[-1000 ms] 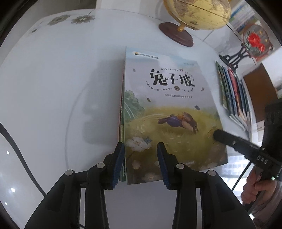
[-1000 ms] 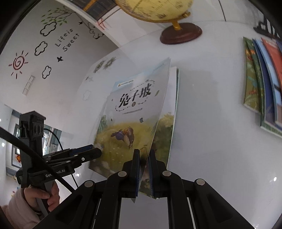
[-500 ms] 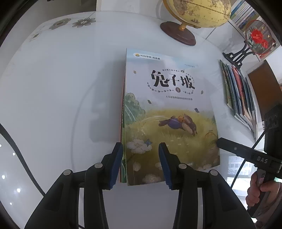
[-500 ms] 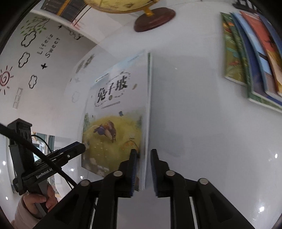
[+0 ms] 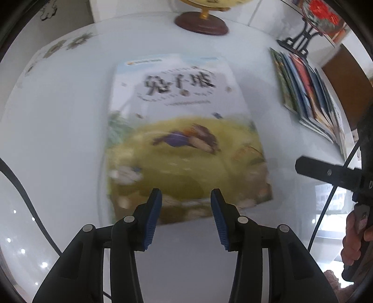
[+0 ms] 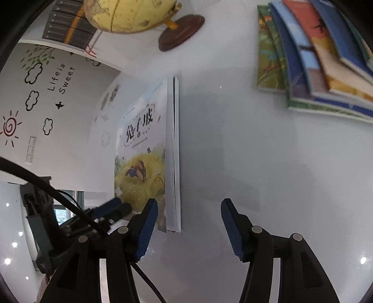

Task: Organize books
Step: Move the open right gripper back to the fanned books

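Right hand-held gripper [image 6: 188, 219] jaws opening, empty, beside picture book [image 6: 149, 160]

The wall [image 6: 70, 111] reads "Life is Sweet"; the book cover [image 6: 142, 144] reads "兔子坡".

Tabletop [image 5: 58, 139]: white, glossy, ceiling lights reflected along near edge; grey flower prints [image 5: 70, 44] at far left corner
Picture book [image 5: 184, 130]: centre, lying flat, cover up, yellow meadow scene with dark title characters; from right wrist view white page edges show second book directly beneath
Fanned row of thin books [image 5: 307, 93]: right side, overlapping, green, blue and orange covers, well apart from centre book
Globe [image 6: 130, 14]: far edge, yellowish sphere on round dark-red base [image 5: 201, 23]
Black ornate stand [image 5: 300, 39]: far right corner, beyond fanned row
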The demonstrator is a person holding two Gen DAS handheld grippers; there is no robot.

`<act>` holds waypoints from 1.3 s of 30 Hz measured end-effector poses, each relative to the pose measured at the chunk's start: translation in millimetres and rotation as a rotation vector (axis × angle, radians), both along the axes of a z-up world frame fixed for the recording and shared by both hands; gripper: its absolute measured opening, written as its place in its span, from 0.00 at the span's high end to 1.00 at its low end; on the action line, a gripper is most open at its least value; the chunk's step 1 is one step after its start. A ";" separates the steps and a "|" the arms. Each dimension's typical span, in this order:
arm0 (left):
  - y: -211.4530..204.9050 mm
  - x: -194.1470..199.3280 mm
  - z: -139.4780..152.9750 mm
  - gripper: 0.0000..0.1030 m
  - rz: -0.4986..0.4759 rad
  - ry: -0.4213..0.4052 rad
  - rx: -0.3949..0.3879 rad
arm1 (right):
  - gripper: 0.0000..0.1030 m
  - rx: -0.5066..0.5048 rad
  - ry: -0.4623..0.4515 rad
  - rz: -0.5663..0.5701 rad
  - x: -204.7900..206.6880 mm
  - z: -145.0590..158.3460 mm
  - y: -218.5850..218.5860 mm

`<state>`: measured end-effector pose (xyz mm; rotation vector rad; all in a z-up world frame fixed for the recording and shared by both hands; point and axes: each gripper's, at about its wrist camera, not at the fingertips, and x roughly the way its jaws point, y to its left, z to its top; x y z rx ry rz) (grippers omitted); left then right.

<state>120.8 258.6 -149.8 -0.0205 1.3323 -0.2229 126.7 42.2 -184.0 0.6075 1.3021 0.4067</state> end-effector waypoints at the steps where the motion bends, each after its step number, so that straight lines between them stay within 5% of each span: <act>1: -7.2 -1.0 -0.5 0.60 -0.003 0.005 -0.005 | 0.46 0.004 -0.009 -0.005 -2.2 2.1 -5.1; 17: -136.1 -6.7 3.2 0.60 -0.078 0.022 -0.024 | 0.46 0.040 -0.063 -0.100 -38.2 18.0 -136.4; 39: -335.6 36.5 23.5 0.60 -0.389 -0.054 -0.019 | 0.46 0.030 -0.015 -0.409 -81.1 -0.2 -339.1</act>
